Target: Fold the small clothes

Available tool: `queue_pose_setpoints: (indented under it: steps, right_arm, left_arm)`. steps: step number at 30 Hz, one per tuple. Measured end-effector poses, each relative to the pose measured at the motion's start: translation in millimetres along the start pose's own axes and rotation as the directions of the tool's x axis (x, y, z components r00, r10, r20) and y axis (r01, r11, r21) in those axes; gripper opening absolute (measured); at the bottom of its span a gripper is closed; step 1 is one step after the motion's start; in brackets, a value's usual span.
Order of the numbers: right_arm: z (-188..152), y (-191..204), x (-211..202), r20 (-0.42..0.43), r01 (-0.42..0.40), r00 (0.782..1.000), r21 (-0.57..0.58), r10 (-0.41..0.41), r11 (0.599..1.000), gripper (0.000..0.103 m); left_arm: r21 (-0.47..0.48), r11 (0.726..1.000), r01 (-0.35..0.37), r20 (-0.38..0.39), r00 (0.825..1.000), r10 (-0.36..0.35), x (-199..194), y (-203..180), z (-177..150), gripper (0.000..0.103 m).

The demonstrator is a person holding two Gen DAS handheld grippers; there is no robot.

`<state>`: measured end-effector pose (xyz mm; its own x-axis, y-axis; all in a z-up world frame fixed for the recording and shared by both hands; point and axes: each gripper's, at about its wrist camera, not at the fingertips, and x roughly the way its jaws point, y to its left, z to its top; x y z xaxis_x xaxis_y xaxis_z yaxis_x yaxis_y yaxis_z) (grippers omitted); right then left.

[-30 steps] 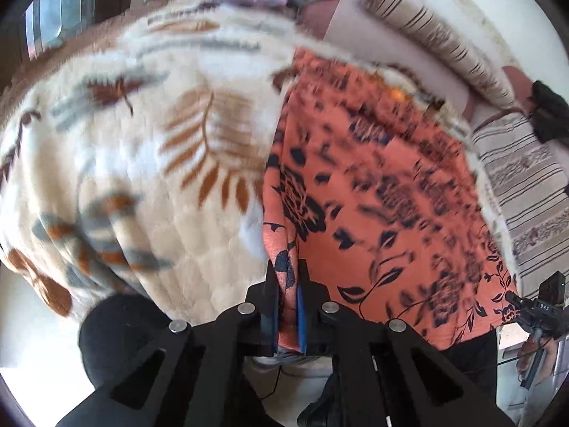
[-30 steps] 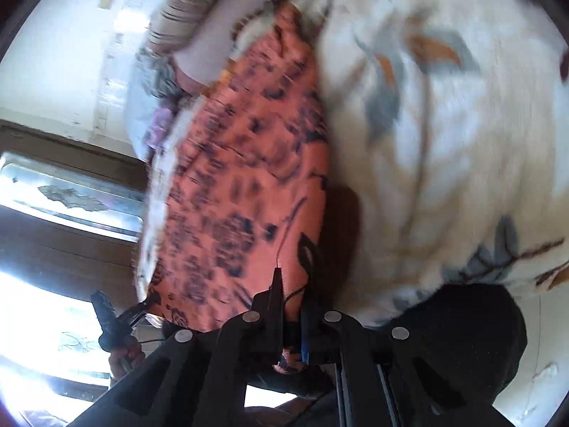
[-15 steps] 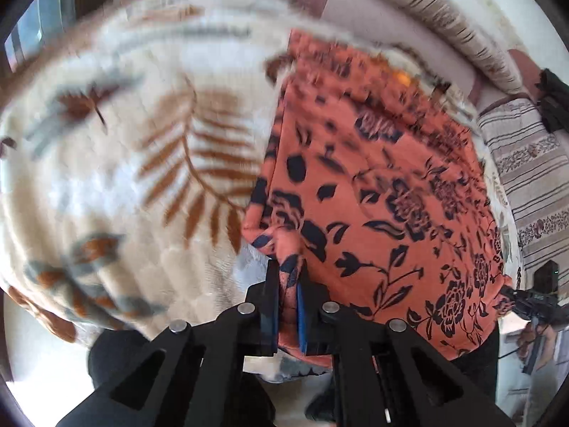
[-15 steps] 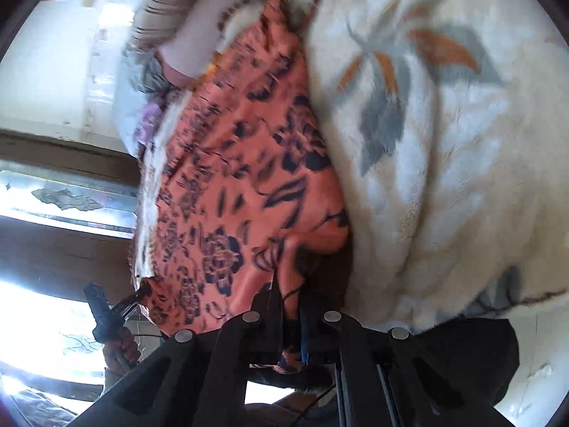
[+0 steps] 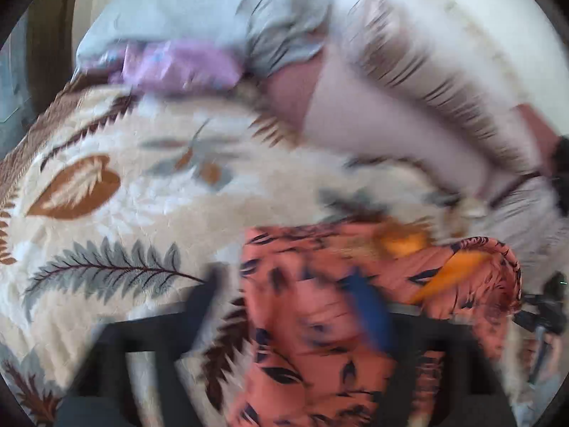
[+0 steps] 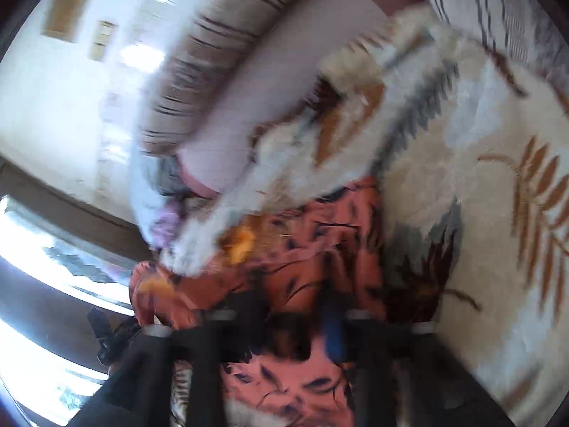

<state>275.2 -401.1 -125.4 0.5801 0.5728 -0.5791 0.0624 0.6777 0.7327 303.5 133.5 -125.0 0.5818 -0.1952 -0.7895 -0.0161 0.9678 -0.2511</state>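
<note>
Left gripper (image 5: pixel 288 302): my jaws are opening wide, pads off the cloth, though it lies between them.
Right gripper (image 6: pixel 295 316): mine too, jaws opening, gripping nothing; the cloth lies under them.
Orange floral garment (image 5: pixel 320 348): folded over, at 6 o'clock in both blurred views, lying on the leaf-patterned blanket (image 5: pixel 142 220).
Striped pillow (image 5: pixel 426 82): at 1 o'clock in the left view, beyond the blanket.

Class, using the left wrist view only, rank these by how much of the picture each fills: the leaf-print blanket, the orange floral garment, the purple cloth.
1. Leaf-print blanket: largest.
2. Orange floral garment: smaller, though it lies nearest the camera, which enlarges it.
3. Purple cloth: smallest, and farthest away.
</note>
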Motion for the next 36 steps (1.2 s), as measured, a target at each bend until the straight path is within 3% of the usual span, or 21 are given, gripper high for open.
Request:
queue_pose_setpoints:
  steps: [2,3,5,7,9,11,13,14,15,16,17,23,25,28,29,30,31,32,33,34,36]
  right_arm:
    - [1,-25,32,-0.032,0.134,0.991,0.058,-0.132,0.989,0.096]
    - [-3,-36,28,-0.009,0.140,0.990,0.088,-0.139,0.986,0.096]
    - [-15,-31,7,0.075,0.082,0.993,0.063,-0.087,0.995,0.096]
    - [-29,-18,-9,0.090,0.122,0.989,-0.051,-0.117,0.991,0.096]
    - [-42,-9,-5,0.061,0.152,0.988,-0.122,-0.145,0.981,0.096]
    - [-50,-5,17,-0.023,0.162,0.986,-0.169,-0.168,0.972,0.094]
    - [-57,1,51,-0.114,0.209,0.965,-0.217,-0.237,0.954,0.079]
    - [-62,13,59,-0.091,0.273,0.946,-0.287,-0.310,0.918,0.072]
    - [-63,24,66,-0.105,0.284,0.938,-0.318,-0.331,0.905,0.038]
    - [-61,33,68,-0.136,0.271,0.935,-0.320,-0.327,0.908,0.023]
    - [-58,46,65,-0.127,0.283,0.931,-0.343,-0.343,0.896,0.024]
    - [-58,108,-5,-0.039,0.236,0.961,-0.398,-0.274,0.886,0.023]
    - [-70,114,-30,-0.026,0.220,0.967,-0.406,-0.252,0.887,0.023]
    - [-98,89,-54,-0.093,0.174,0.971,-0.363,-0.221,0.915,0.029]
    - [-111,68,-55,-0.129,0.166,0.967,-0.330,-0.218,0.929,0.038]
    - [-124,44,-50,-0.163,0.166,0.961,-0.299,-0.222,0.940,0.072]
    - [-141,10,-39,-0.207,0.201,0.944,-0.253,-0.256,0.946,0.090]
    - [-153,-16,-34,-0.228,0.260,0.924,-0.215,-0.307,0.941,0.094]
    - [-163,-35,-38,-0.199,0.244,0.940,-0.182,-0.278,0.953,0.091]
    - [-169,-38,-55,-0.099,0.182,0.974,-0.184,-0.202,0.966,0.090]
    - [-173,-48,-79,-0.064,0.163,0.984,-0.073,-0.168,0.984,0.091]
  left_arm:
    - [-0.001,0.996,-0.091,-0.090,0.992,0.091,38,17,-12,0.088]
    - [-0.027,0.994,-0.110,-0.113,0.988,0.107,42,25,-17,0.082]
    - [-0.115,0.993,-0.003,-0.030,1.000,0.000,14,45,-30,0.084]
    - [-0.114,0.993,0.036,0.054,0.998,-0.030,-18,55,-46,0.084]
    - [-0.057,0.998,0.041,0.043,0.998,-0.039,-26,51,-63,0.084]
    - [0.017,0.998,0.067,-0.051,0.997,-0.066,-5,34,-78,0.084]
    - [0.116,0.993,0.021,-0.112,0.994,-0.008,21,13,-93,0.085]
    - [0.173,0.985,-0.026,-0.070,0.997,0.039,23,2,-94,0.082]
    - [0.192,0.981,-0.016,-0.078,0.996,0.032,25,-5,-91,0.069]
    - [0.159,0.987,0.040,-0.128,0.992,-0.020,26,-9,-84,0.030]
    - [0.129,0.991,0.024,-0.133,0.991,-0.007,23,-9,-77,0.012]
    - [0.120,0.991,0.060,0.027,0.998,-0.063,-83,-22,-72,0.012]
    - [0.126,0.990,0.062,0.068,0.995,-0.071,-121,-19,-93,0.012]
    - [0.066,0.995,0.071,0.023,0.997,-0.073,-138,2,-149,0.018]
    - [0.045,0.997,0.067,-0.018,0.998,-0.066,-128,13,-173,0.022]
    - [0.026,0.998,0.055,-0.065,0.997,-0.053,-114,24,-195,0.031]
    - [-0.006,1.000,-0.012,-0.152,0.988,0.011,-91,40,-221,0.036]
    - [-0.039,0.999,0.013,-0.150,0.988,-0.018,-89,47,-236,0.037]
    - [-0.054,0.997,0.056,-0.070,0.996,-0.059,-102,54,-242,0.038]
    - [-0.060,0.997,0.043,-0.071,0.996,-0.048,-111,56,-242,0.040]
    - [-0.059,0.998,-0.011,-0.061,0.998,0.007,-126,59,-236,0.047]
